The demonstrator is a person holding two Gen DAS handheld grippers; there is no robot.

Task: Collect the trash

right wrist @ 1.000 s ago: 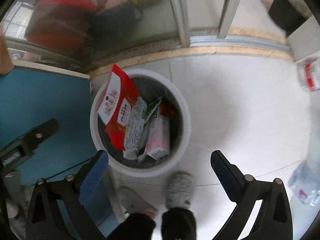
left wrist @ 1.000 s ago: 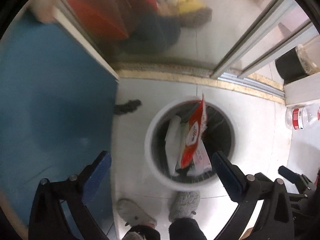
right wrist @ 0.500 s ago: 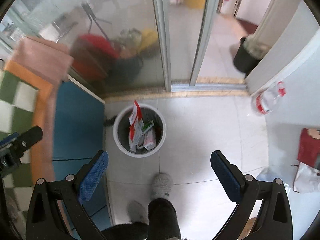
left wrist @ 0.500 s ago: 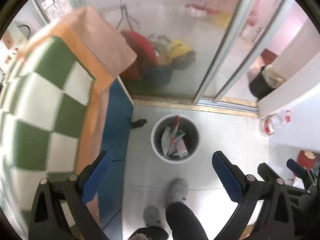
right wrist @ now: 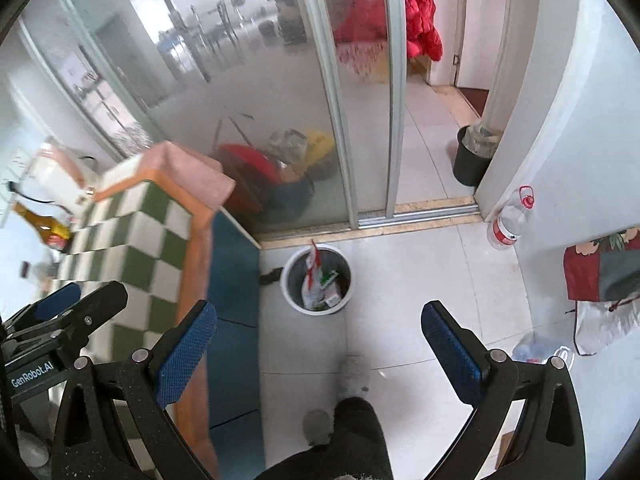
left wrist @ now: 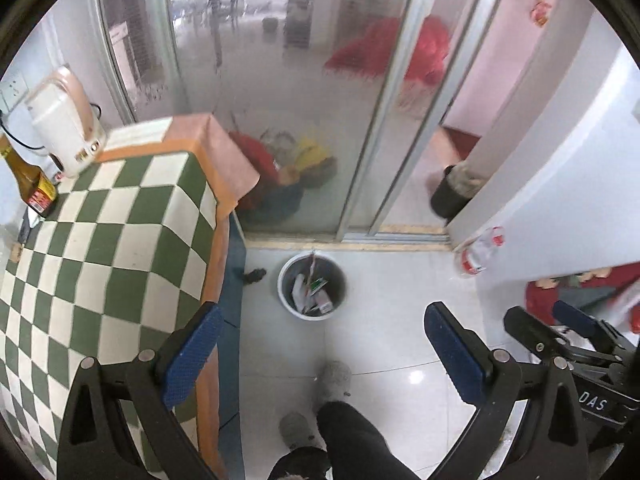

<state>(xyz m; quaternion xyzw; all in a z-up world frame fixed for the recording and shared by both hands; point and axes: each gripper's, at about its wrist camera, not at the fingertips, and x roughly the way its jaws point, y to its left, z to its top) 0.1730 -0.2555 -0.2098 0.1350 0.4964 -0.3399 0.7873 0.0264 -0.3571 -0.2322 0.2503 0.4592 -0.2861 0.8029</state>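
A white trash bin point(left wrist: 282, 288) stands on the floor beside the table, far below me, with several wrappers inside, among them a red snack bag point(right wrist: 313, 260). It also shows in the right wrist view point(right wrist: 347, 286). My left gripper point(left wrist: 320, 350) is open and empty, high above the floor. My right gripper point(right wrist: 318, 346) is open and empty too, at about the same height. The right gripper shows at the right edge of the left wrist view point(left wrist: 560, 336), and the left gripper at the left edge of the right wrist view point(right wrist: 60, 316).
A table with a green-and-white checked cloth point(left wrist: 100, 248) is on the left, bearing a white kettle point(left wrist: 64, 128) and a brown bottle point(left wrist: 32, 184). A sliding glass door point(left wrist: 280, 100) is ahead. A plastic bottle point(right wrist: 510, 220) leans by the white wall. The person's slippered feet point(left wrist: 332, 380) are below.
Both grippers have risen far up and back from the bin, which now looks small. The table top has come into view. Both stay open.
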